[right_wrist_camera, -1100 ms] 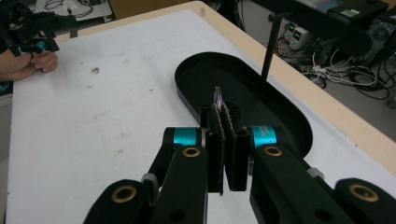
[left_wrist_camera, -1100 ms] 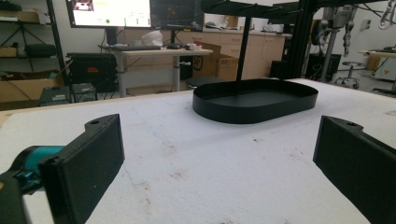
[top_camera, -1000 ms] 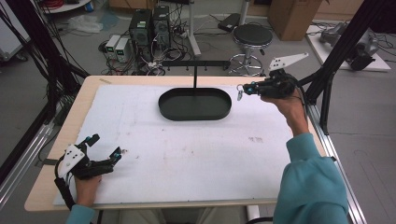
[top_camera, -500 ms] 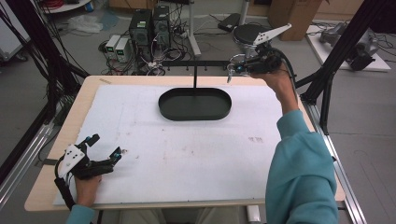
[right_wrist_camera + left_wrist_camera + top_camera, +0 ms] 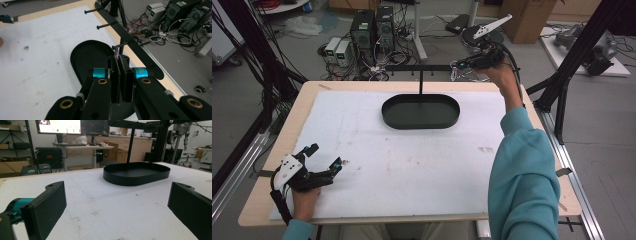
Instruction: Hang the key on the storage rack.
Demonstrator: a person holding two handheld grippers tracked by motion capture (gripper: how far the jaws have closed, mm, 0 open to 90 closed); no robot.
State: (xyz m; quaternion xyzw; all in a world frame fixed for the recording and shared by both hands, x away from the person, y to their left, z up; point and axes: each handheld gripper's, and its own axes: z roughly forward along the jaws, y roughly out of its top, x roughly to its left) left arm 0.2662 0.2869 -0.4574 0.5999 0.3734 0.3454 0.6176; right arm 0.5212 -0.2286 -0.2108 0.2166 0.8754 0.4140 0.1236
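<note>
right gripper [image 5: 121,65], upper right of the high view: jaws pinching a thin thread [image 5: 115,53] at a rack peg [image 5: 120,45]. left gripper [image 5: 326,159], lower left: jaws spread wide.

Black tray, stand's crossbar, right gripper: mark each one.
Black tray [image 5: 421,121], high view, near rim.
Stand's crossbar [image 5: 126,35], right gripper view, flat bar above the pegs.
Right gripper [image 5: 455,64], high view, between its fingertips.

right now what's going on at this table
A person holds a gripper in each hand. The right gripper is raised at the pegged crossbar of a black stand, its jaws pinched on something thin, like a thread, right by a peg. The left gripper rests open near the table's front left corner. The oval tray looks empty.
</note>
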